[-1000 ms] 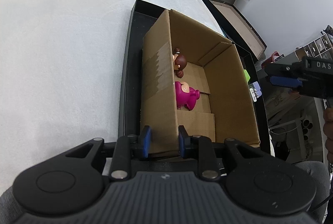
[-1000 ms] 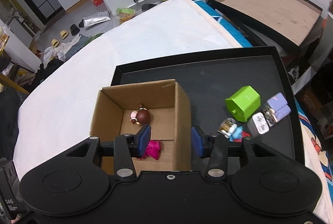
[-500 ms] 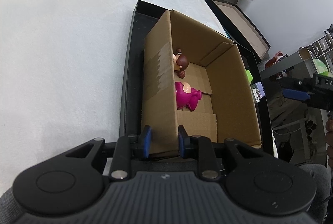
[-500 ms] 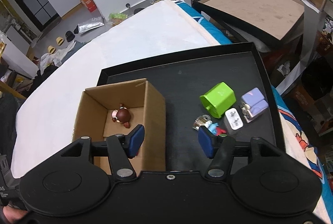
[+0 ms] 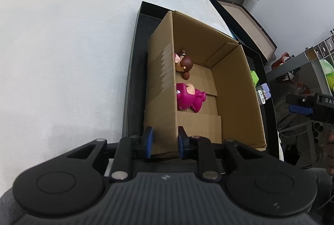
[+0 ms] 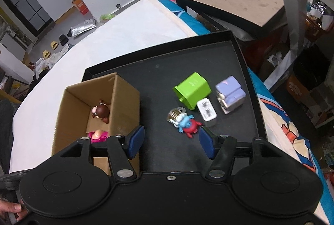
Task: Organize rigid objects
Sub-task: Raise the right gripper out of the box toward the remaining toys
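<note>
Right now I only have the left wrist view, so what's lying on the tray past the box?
Observer: A green cube, a lilac block, a white charger and a small blue and red figure lie on the black tray.
Operator: Is the right gripper holding anything?
Observer: No. The right gripper is empty, jaws apart, just short of the figure.
Operator: Anything behind that figure?
Observer: A shiny metal piece touches it.

Brown cardboard box [image 6: 125,99], black tray [image 6: 158,70], magenta figurine [image 5: 189,97], lime-green cube [image 6: 193,90], lavender cube [image 6: 229,93], white bed cover [image 5: 62,47], blue-padded claw [image 6: 170,142]
</note>
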Demonstrator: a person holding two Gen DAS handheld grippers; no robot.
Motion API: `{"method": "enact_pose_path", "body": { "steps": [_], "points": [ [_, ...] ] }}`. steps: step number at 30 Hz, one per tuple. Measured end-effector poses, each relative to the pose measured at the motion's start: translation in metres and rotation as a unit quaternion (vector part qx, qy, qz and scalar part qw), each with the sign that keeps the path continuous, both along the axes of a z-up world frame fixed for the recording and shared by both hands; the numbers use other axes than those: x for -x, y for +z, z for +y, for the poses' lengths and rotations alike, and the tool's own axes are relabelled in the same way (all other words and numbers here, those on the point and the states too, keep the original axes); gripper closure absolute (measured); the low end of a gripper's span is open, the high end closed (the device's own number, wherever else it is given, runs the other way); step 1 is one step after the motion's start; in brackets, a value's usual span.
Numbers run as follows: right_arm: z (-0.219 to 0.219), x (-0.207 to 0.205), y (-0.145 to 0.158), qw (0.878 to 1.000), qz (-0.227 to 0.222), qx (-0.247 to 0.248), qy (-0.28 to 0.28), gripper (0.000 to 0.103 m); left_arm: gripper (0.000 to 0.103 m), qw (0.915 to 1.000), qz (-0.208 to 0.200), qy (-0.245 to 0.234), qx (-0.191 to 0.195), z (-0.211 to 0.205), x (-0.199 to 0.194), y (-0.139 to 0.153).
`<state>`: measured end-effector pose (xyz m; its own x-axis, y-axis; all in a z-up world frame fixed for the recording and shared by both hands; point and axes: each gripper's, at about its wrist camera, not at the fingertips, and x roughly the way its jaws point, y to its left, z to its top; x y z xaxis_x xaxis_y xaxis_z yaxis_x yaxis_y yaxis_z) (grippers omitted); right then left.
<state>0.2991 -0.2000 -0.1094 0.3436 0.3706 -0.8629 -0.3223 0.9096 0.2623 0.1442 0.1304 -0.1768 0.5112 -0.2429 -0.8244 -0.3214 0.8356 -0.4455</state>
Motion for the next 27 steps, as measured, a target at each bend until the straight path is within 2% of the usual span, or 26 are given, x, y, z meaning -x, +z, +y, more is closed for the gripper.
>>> {"method": "enact_pose_path", "body": {
  "steps": [20, 27],
  "points": [
    [-0.047, -0.013, -0.044, 0.998, 0.034, -0.020, -0.039, 0.045, 0.081, 0.9997, 0.013, 0.005, -0.019, -0.006, -0.005, 0.000],
    [-0.038, -0.024, -0.055, 0.999, 0.013, -0.010, -0.039, 0.045, 0.081, 0.9996, 0.016, 0.006, -0.021, -0.006, -0.007, -0.001]
  ]
}}
